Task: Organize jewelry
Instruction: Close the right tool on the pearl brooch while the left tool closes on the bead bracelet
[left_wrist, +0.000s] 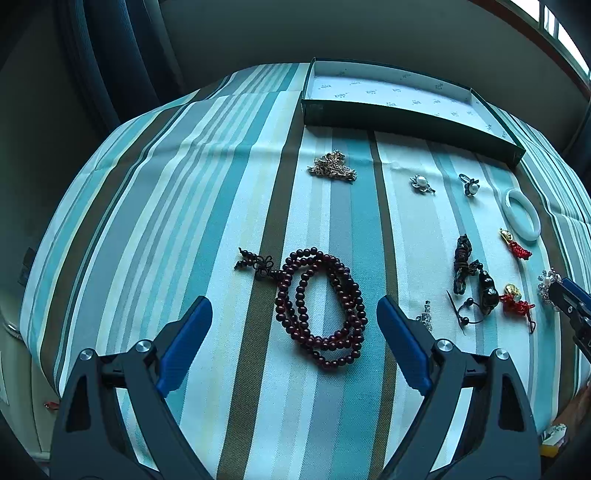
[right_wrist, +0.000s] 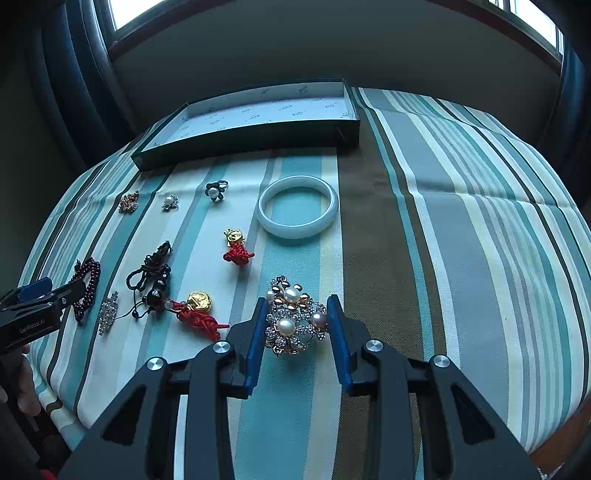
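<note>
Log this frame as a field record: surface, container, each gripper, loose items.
surface: striped cloth
container: green box, nothing visible inside
left gripper: open, around dark red bead strand
right gripper: jaws flank pearl brooch, contact unclear
loose items: white bangle, gold chain, two red-tassel charms, pearl ring

Pearl brooch (right_wrist: 293, 317): gold-and-crystal floral cluster, lying flat on the striped cloth. White bangle (right_wrist: 297, 206): flat, at its 12 o'clock. Dark red bead strand (left_wrist: 320, 306): coiled in loops, tassel knot at 10 o'clock.
</note>
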